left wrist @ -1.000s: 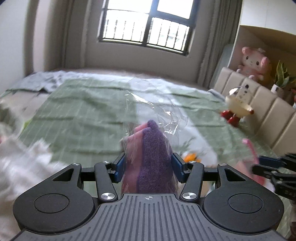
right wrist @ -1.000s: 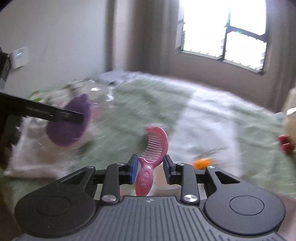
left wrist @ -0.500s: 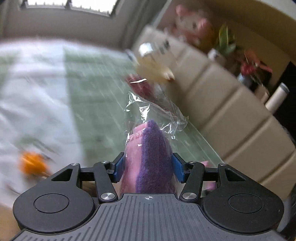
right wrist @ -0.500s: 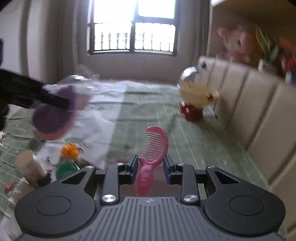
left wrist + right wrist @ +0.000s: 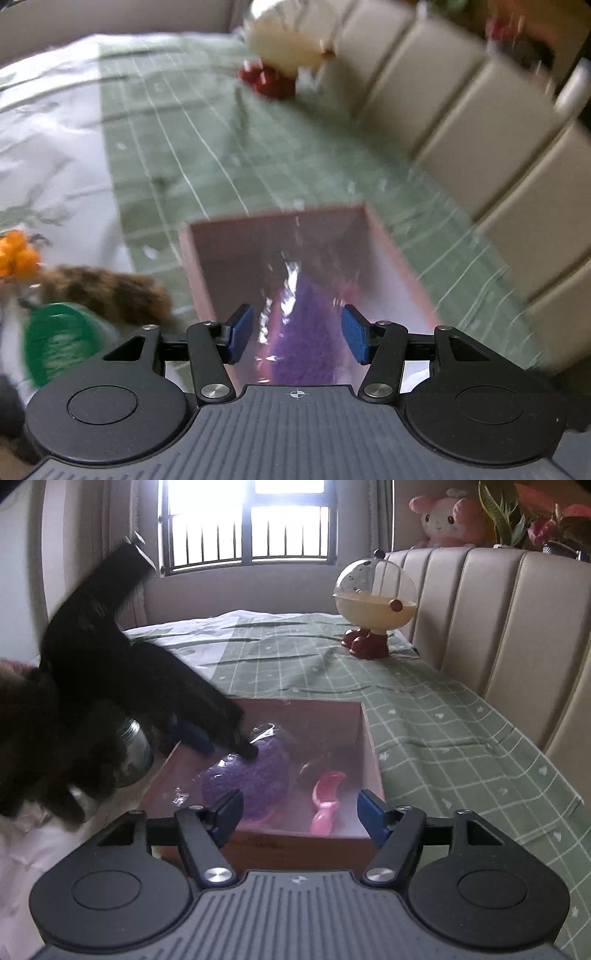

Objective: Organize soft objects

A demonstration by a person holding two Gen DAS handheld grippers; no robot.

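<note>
L claw (image 5: 297,334): spread wide, grasping nothing; I've got it hanging over the pink box (image 5: 365,738), purple scrubber in its clear wrap (image 5: 310,332) sits loose btw the blue pads, not pinched.
R claw (image 5: 301,814): released too, nothing in it; pink comb (image 5: 325,805) lies on the box floor just beside the scrubber.
Scrubber pos: inside box, left half; in R view the L claw's dark fingertip (image 5: 245,749) looks to be touching its top/wrap (image 5: 255,771).
Risk 1: if I pull L claw up w/ the film snagged on a fingertip, the wrap cd drag the scrubber back out. Can't tell if it's caught.
Risk 2: both claws crowd the same box; careless exit cd knock them together or tip the box wall.
Risk 3: glass jar (image 5: 133,753) stands right against box's left side, under my L arm; a sideways swing cd topple it on the bed (image 5: 424,709).
Risk 4: L view heavily blurred, so I'm judging depth poorly there.
Comb: not soft imo; may be mis-sorted.
</note>
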